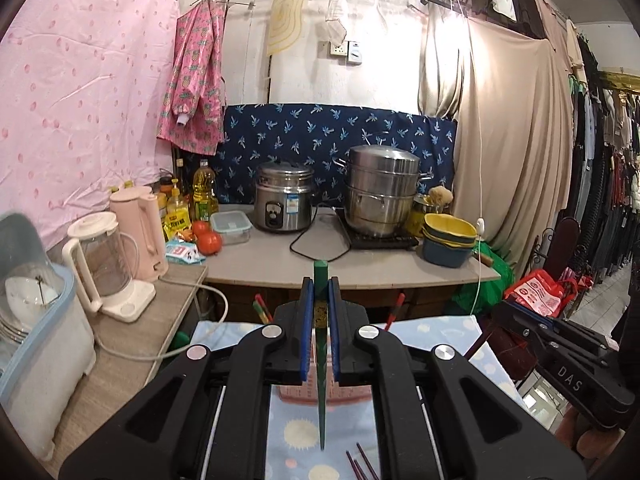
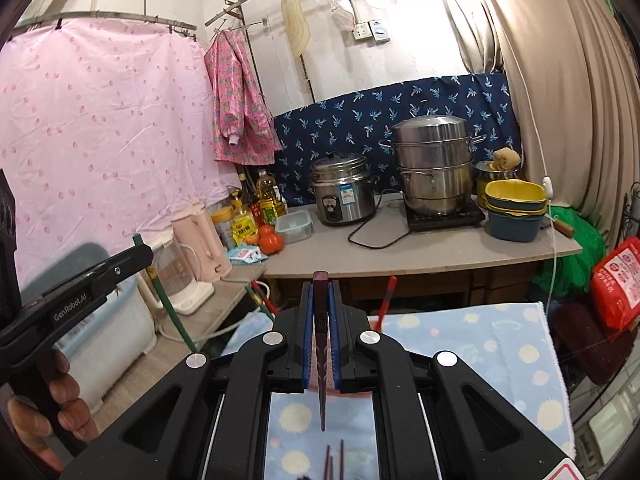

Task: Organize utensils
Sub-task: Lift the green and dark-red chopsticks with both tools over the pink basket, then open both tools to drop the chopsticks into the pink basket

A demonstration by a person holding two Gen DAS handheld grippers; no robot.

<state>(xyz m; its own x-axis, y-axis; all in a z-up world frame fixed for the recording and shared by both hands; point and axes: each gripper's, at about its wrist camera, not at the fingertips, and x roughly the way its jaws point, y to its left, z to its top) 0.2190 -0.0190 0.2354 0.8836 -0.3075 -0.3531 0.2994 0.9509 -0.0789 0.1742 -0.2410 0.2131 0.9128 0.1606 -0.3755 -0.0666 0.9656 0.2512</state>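
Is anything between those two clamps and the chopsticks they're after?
No. Each hand-held gripper already grips one: the left is shut on a green chopstick, the right on a dark purple chopstick. Where they go isn't visible.

dotted blue cloth (image 2: pixel 460 344) bearing purple chopsticks (image 1: pixel 362 462).

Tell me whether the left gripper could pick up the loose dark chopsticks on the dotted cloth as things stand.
Probably not yet: the left gripper is already shut on a green chopstick, so its fingers are occupied. The dark chopsticks lie uncovered on the cloth just below it.
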